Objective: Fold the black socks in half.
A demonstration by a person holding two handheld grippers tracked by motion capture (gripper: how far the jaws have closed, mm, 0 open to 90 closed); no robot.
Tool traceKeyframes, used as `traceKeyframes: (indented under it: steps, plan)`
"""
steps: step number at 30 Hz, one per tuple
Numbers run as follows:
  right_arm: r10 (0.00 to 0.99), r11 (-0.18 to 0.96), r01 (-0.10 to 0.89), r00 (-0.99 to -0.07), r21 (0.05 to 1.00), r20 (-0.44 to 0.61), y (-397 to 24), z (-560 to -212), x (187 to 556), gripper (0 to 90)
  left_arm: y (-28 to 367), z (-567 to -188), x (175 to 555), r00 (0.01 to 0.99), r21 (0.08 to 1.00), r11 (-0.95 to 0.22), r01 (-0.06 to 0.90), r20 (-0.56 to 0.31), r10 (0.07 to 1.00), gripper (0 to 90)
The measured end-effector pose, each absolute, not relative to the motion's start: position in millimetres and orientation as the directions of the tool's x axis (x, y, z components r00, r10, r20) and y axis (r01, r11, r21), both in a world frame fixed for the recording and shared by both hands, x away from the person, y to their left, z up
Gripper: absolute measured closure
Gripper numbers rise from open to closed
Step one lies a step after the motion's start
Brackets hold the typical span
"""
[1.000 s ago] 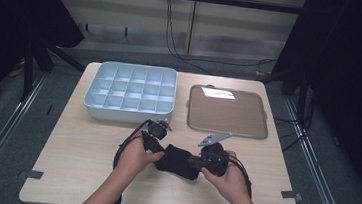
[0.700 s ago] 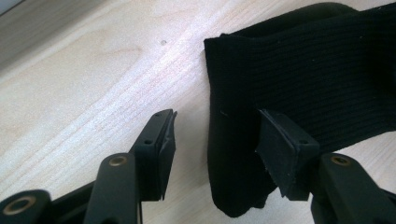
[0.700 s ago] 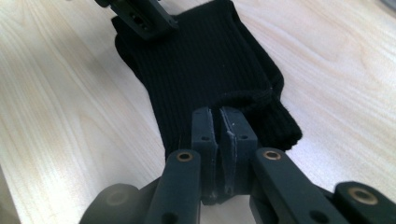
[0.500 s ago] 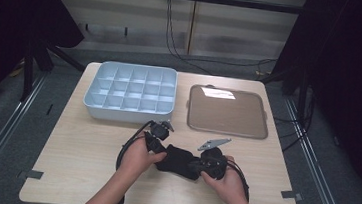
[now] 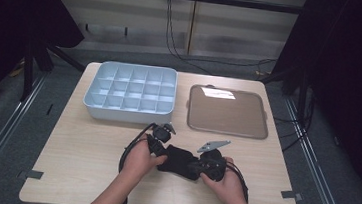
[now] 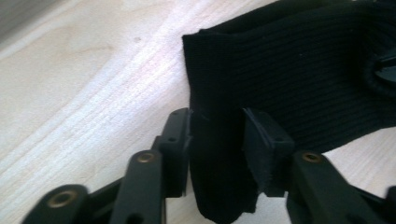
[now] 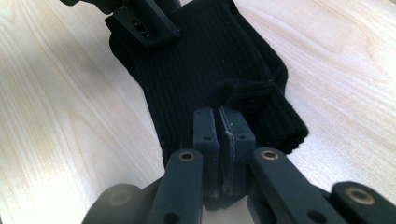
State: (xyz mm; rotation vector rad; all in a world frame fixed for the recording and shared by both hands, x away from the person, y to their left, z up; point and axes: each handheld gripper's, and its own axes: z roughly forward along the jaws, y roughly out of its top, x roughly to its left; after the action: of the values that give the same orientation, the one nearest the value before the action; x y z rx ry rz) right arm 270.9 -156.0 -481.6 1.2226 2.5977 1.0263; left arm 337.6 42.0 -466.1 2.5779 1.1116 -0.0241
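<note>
1. The work in hand is a black ribbed sock (image 5: 179, 160), lying on the wooden table (image 5: 88, 158) in the lower middle of the high view, between the person's two hands.

2. The right gripper (image 7: 223, 122) has its jaws pressed together on a small pinch of knit at one end of the sock; in the right gripper view a little ridge of fabric bunches up just above the pads.

3. The left gripper (image 6: 217, 128) holds the other end. Its jaws have just been closing, and in the left gripper view a fold of sock stands between the pads (image 6: 261, 140), which touch it on both sides.

4. So, as I read it, both ends are now taken up; the gripping part looks done or nearly so.

5. What comes next I can only guess: folding or carrying the sock somewhere. It lies flat and has not been lifted.

6. The light-blue divided tray (image 5: 132, 93), upper left of the table, has nothing in the compartments I can see, and the brown flat tray (image 5: 228, 111) to its right is bare.

7. Nothing has been put away yet; most of the job seems left.
</note>
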Motion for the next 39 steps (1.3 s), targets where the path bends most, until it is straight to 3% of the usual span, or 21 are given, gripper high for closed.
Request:
traceKeyframes:
  steps: [2, 6, 9, 16, 39]
  plan:
    - [0.718, 0.448, 0.656, -0.669, 0.607, 0.193, -156.0, -481.5, 270.5, 86.0, 41.2, -466.0, 337.5, 0.703, 0.293, -0.648, 0.703, -0.144, 0.697, 65.2]
    - [0.713, 0.452, 0.654, -0.674, 0.607, 0.194, -155.8, -481.4, 270.9, 85.9, 36.4, -464.6, 335.8, 0.715, 0.279, -0.665, 0.692, -0.138, 0.686, 78.1]
    - [0.714, 0.452, 0.654, -0.673, 0.606, 0.194, -155.8, -481.3, 270.9, 85.9, 34.2, -463.4, 335.5, 0.724, 0.271, -0.679, 0.682, -0.124, 0.678, 81.1]
    - [0.715, 0.448, 0.659, -0.669, 0.604, 0.2, -155.7, -480.6, 271.2, 85.6, 41.7, -461.7, 337.0, 0.703, 0.275, -0.651, 0.708, -0.184, 0.687, 82.9]
    - [0.707, 0.466, 0.652, -0.681, 0.598, 0.191, -147.5, -474.6, 271.8, 84.1, 52.1, -444.2, 336.0, 0.712, 0.255, -0.666, 0.701, -0.189, 0.676, 83.3]
